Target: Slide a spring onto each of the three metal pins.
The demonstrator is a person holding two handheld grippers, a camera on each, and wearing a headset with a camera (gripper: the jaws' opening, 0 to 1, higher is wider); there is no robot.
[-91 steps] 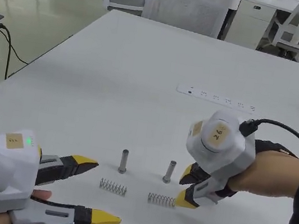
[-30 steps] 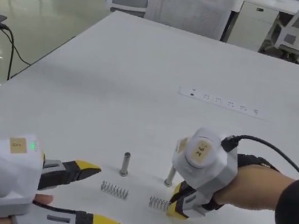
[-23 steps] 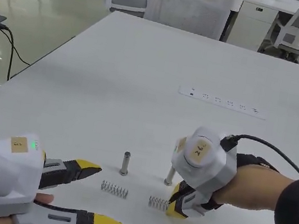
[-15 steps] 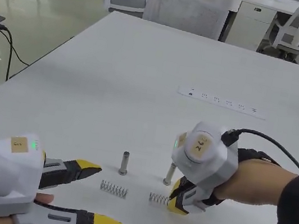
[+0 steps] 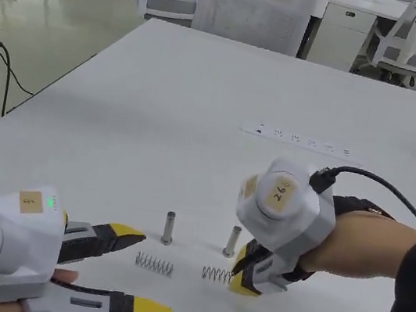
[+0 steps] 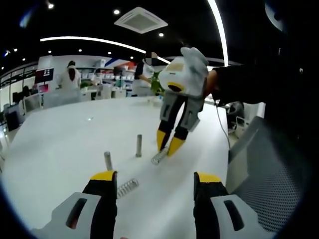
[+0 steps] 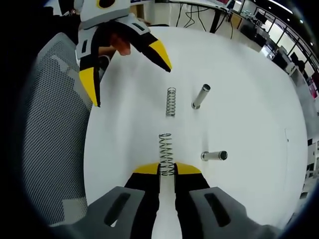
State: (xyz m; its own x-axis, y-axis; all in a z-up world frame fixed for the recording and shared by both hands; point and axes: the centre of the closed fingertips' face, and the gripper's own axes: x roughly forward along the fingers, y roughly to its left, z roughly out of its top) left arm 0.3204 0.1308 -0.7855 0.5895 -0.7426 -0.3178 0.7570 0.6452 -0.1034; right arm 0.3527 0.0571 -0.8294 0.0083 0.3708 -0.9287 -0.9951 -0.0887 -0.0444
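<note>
Right gripper [image 7: 167, 169] tight on spring [image 7: 165, 145]

Cannot make out the end of the spring [image 5: 215, 273] inside the right tool [image 5: 243, 276], masked by its housing in the head view. Cropped there by the bottom edge: the left tool [image 5: 140, 272].

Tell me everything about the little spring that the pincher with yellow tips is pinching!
The spring is a small, narrow coil of thin, shiny bare metal wire with evenly spaced loops. It looks straight and unbent. It seems to lie flat on the white table and is not on a pin. The right gripper has its yellow-tipped jaws closed on one end of it. The rest sticks straight out in front of the jaws, with nothing else touching it.
</note>
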